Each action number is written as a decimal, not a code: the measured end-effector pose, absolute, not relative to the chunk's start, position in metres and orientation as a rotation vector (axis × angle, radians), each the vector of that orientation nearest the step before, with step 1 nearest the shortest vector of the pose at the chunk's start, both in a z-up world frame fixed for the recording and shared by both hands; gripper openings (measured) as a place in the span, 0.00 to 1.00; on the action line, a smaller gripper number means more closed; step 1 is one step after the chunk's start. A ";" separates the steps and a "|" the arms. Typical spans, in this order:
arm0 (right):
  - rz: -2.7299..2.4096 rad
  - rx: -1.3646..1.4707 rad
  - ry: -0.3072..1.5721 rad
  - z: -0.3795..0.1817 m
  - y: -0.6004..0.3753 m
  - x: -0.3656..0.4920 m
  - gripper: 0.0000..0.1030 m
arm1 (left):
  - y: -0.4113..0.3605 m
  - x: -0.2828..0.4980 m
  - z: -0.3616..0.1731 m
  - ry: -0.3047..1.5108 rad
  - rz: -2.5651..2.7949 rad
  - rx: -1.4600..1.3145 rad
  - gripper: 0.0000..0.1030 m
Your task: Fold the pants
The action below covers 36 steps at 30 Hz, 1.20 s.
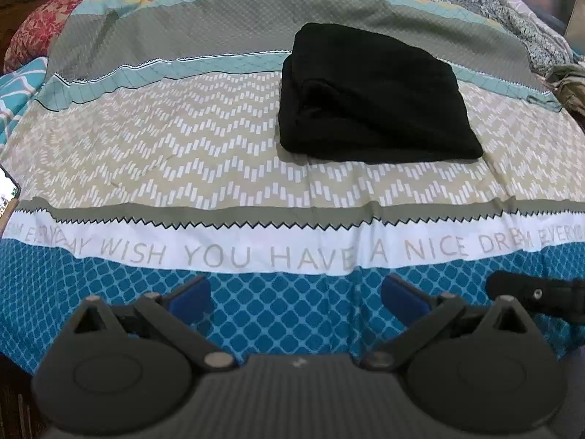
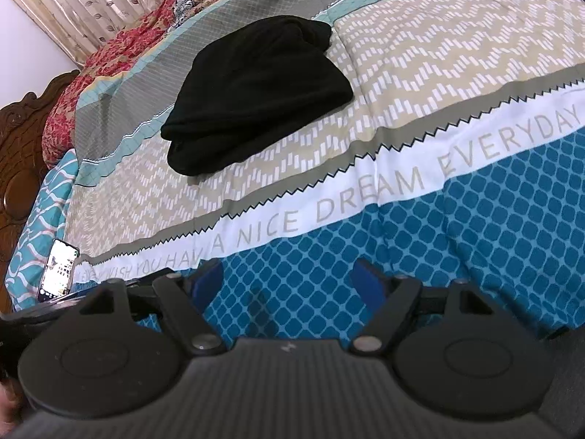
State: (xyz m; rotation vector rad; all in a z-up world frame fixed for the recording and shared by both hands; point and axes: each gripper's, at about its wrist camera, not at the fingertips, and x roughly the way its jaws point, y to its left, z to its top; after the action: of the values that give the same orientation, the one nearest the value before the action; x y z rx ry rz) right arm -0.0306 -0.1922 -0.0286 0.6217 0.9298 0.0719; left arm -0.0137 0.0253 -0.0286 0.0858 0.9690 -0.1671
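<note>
While the whole scene is taken up by a bed (image 1: 256,168), its cover is seen to be banded: grey and teal stripes far off, a beige zigzag band in the middle, a white strip printed with words, and a blue lattice band nearest the cameras. Red floral bedding (image 1: 73,3) is heaped along the far edge, and a carved wooden headboard (image 2: 22,153) is shown at the left of the right wrist view, with a pleated curtain (image 2: 91,3) behind it. The black pants (image 1: 373,95) are found folded into a compact, thick rectangle, lying flat where the grey stripes meet the beige band, well apart from both tools; the layered fold edges are turned toward the cameras. The left tongs (image 1: 296,296) are held over the blue lattice band with the blue pads spread wide and nothing between them. The right tongs (image 2: 290,283) are likewise seen spread apart and empty above the same band. A dark piece, probably part of the right tool, is caught at the right edge of the left wrist view. A phone (image 2: 58,274) with a lit screen is laid at the left border of the bed.
</note>
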 end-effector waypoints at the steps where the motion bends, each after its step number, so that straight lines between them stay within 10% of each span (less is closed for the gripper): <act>1: 0.070 0.626 0.929 -0.029 -0.192 -0.031 0.77 | 0.025 -0.014 -0.028 0.967 -0.165 0.093 1.00; 36: 0.040 0.654 0.901 -0.025 -0.188 -0.035 0.77 | 0.022 -0.020 -0.010 0.839 -0.012 0.218 1.00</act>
State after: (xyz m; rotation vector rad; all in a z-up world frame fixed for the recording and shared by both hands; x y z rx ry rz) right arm -0.0353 -0.1881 -0.0253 0.6543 0.9008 0.0398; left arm -0.0202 0.0218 -0.0098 0.2184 0.8387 -0.0115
